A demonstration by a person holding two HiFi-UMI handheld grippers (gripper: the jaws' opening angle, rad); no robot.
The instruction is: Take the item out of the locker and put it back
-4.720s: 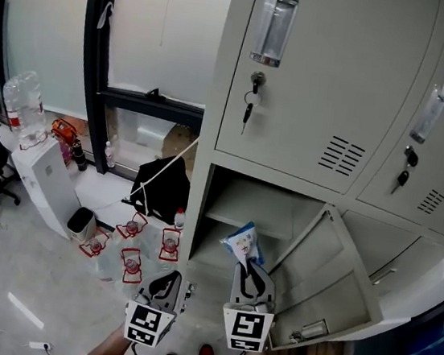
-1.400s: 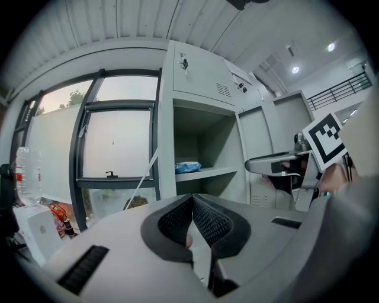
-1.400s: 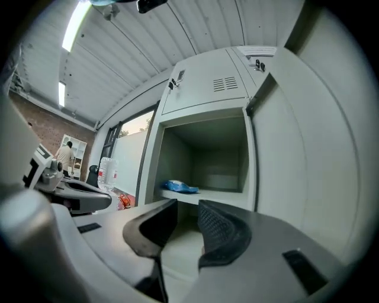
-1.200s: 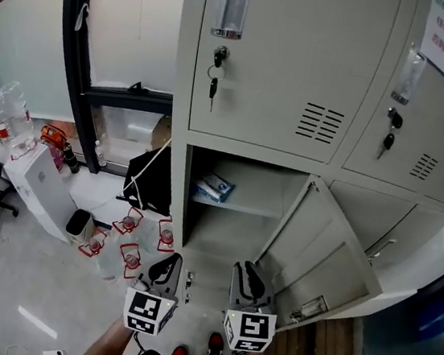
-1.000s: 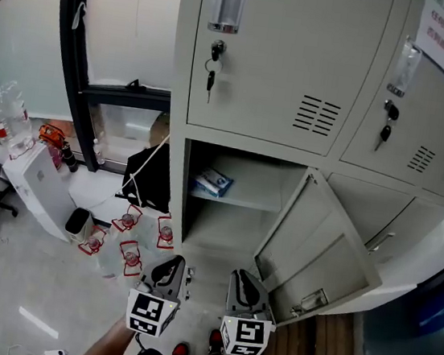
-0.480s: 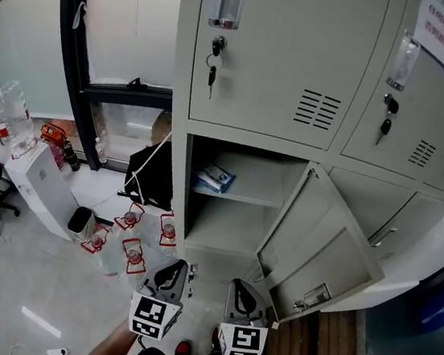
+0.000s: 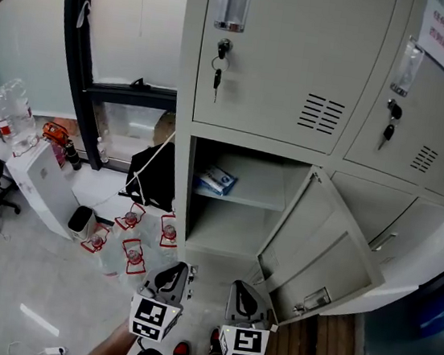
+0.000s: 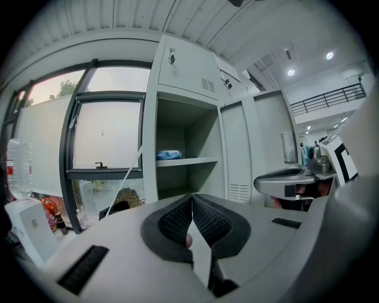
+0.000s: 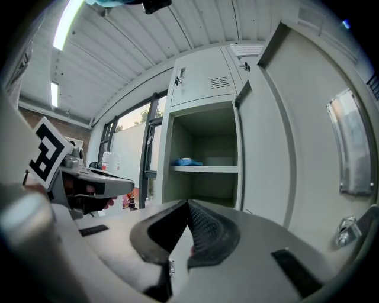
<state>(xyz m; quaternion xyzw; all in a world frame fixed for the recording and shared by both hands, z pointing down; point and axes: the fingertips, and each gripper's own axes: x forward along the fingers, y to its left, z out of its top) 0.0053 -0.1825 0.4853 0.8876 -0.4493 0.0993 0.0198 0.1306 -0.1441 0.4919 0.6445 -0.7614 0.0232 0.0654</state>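
Locker bank (image 7: 302,61) fills the upper frame. One lower compartment is open, and its door (image 7: 322,247) swings out to the right, toward us. Inside, the single shelf (image 7: 255,204) carries the item, a blue-and-white packet (image 7: 217,180). It lies flat at the shelf's left end, near the front lip and well apart from both tools. The left gripper (image 7: 170,274) and right gripper (image 7: 241,293) are held low in front of the opening. Each has its pads clenched tip to tip with nothing between them, as both gripper views confirm. We judge the put-back done, or close to it. The risks from here are few. The door stands just beside the right gripper, so a careless swing could knock it and jar the shelf. The packet looks soft and sits close to the edge, so a bump might slide it off. Small bottles (image 7: 129,237) stand on the floor to the left, where a backward step could tip them.
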